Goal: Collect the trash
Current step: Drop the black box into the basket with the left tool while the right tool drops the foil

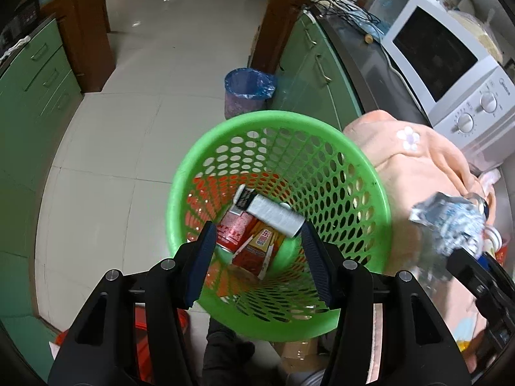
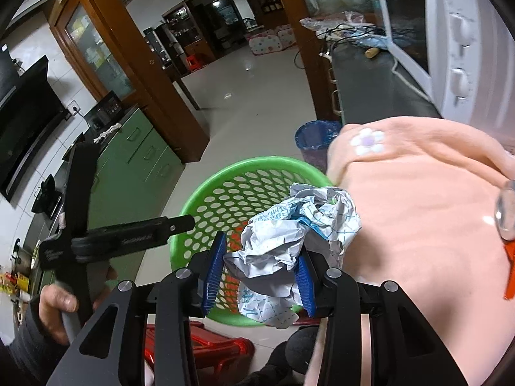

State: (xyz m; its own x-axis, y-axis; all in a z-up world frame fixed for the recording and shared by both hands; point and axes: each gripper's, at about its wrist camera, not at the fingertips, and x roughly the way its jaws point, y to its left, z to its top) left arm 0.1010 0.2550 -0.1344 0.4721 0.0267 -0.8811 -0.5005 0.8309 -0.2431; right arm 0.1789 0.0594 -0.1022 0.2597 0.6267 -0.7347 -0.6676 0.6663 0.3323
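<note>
The right gripper (image 2: 259,268) is clamping crumpled paper (image 2: 291,238), no clear long axis, above the green basket (image 1: 180,193); the left gripper (image 1: 257,259) is gaping empty over it, beside a peach cloth (image 2: 418,225).

The basket (image 1: 280,225) stands on the floor (image 1: 145,96), just left of a cloth-covered counter edge; the cloth (image 1: 418,173) lies beside the basket's rim. In the basket lie a can (image 1: 233,226), a carton (image 1: 257,251) and a roll (image 1: 278,218), the roll on top of the other two. Behind the basket stands a lined bin (image 1: 246,91), against the cabinets (image 1: 309,51). A microwave (image 1: 450,64) sits on the counter behind the cloth. The paper wad (image 2: 296,244) is above the basket's near rim.
</note>
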